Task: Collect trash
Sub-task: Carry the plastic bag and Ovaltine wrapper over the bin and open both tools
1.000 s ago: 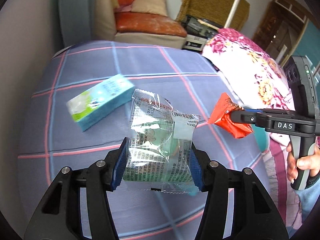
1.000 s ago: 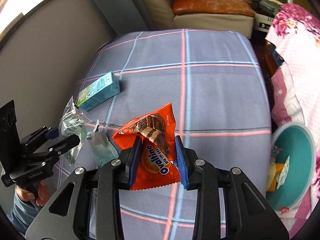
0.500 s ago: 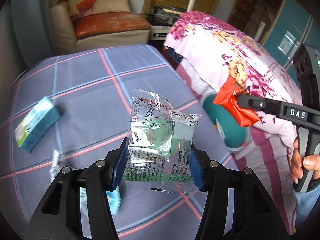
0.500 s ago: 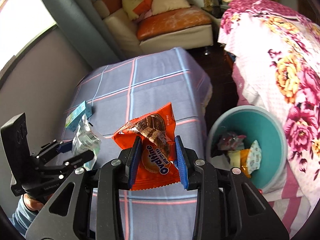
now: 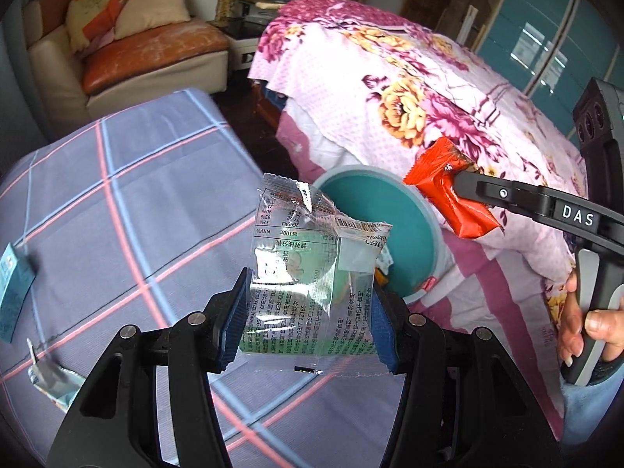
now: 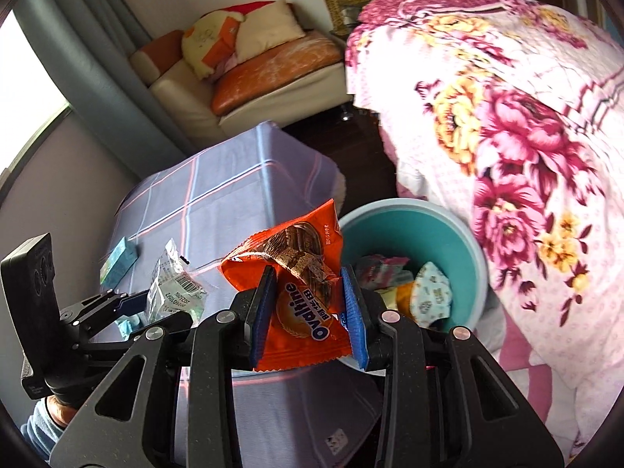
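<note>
- Left wrist view: my left hand-held gripper [image 5: 308, 323] is clamped on the clear wrapper [image 5: 312, 269] by its lower side edges. It is light, crinkly, slippery film, so I pinch it flat. It hangs past the plaid tabletop's [image 5: 117, 202] edge, short of the teal bin [image 5: 429, 234]. A carton [image 5: 13, 292] lies at the far-left edge.
- Right wrist view: my right hand-held gripper [image 6: 310, 312] is clamped on the orange Ovaltine packet [image 6: 296, 292], soft and light, just at the bin's near rim. A floral bedspread [image 6: 526, 136] flanks the bin; a sofa [image 6: 253, 74] stands beyond.
</note>
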